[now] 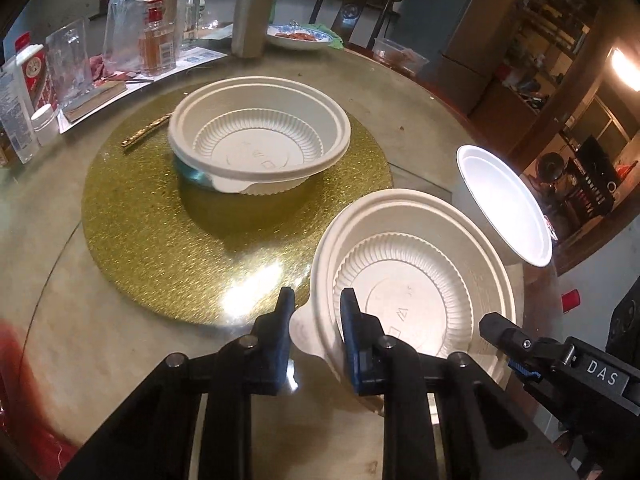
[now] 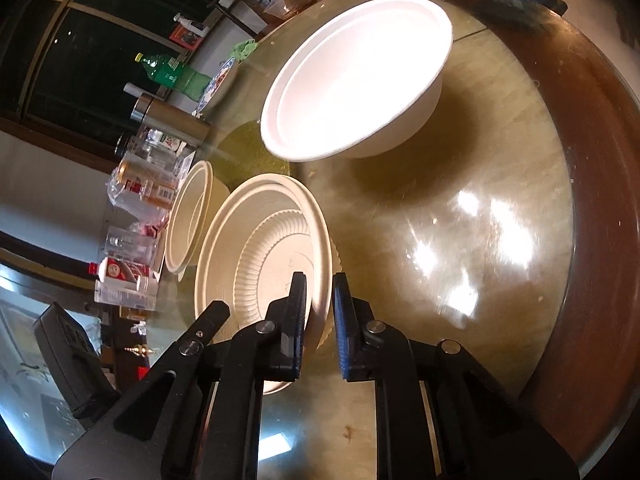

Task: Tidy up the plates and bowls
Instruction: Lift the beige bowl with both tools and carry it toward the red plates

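Lower centre of both views: ribbed beige bowl (image 1: pixel 408 280) on the glass table (image 1: pixel 100 340), left gripper (image 1: pixel 316 304) and right gripper (image 2: pixel 320 292) each clamped on its rim. Second beige bowl (image 1: pixel 260 132) on gold mat (image 1: pixel 160 232); white bowl (image 2: pixel 356 76) beyond.

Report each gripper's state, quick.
Left gripper: shut on the near beige ribbed bowl rim.
Right gripper: shut on that bowl's rim too.
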Demonstrator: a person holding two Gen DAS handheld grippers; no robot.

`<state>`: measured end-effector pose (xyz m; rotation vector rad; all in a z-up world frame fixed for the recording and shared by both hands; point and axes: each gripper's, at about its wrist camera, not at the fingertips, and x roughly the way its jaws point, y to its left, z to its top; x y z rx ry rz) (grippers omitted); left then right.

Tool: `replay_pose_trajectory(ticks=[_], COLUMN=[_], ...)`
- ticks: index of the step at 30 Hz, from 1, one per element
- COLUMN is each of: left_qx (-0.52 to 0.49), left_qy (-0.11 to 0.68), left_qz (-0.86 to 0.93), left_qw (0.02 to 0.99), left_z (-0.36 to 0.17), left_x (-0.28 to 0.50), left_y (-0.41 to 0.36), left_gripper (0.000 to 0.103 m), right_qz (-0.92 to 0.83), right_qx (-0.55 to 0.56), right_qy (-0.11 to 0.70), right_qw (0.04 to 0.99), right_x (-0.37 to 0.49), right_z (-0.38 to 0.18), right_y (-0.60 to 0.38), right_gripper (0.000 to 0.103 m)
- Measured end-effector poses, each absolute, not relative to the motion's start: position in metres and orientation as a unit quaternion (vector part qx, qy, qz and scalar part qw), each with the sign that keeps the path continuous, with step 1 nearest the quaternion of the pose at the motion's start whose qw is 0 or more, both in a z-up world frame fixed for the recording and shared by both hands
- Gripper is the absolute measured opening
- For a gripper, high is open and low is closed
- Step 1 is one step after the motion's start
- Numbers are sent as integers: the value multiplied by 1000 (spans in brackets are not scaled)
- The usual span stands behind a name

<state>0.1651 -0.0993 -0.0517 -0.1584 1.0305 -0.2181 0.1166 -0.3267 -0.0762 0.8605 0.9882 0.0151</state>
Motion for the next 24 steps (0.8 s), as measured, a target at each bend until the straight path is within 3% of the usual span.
replay_pose_trajectory(ticks=[24], left_qx=[-95], left_qy=[421], left_qz=[-50], left_qw=[901], left_z=[-15], left_x=[85], left_y=[-6], left_gripper=[22], right_qz=[102], right_qx=[337], right_qy=[452], right_qw=[820], right_x=[77], right_z=[-45], right_y=[-228], right_gripper=[11])
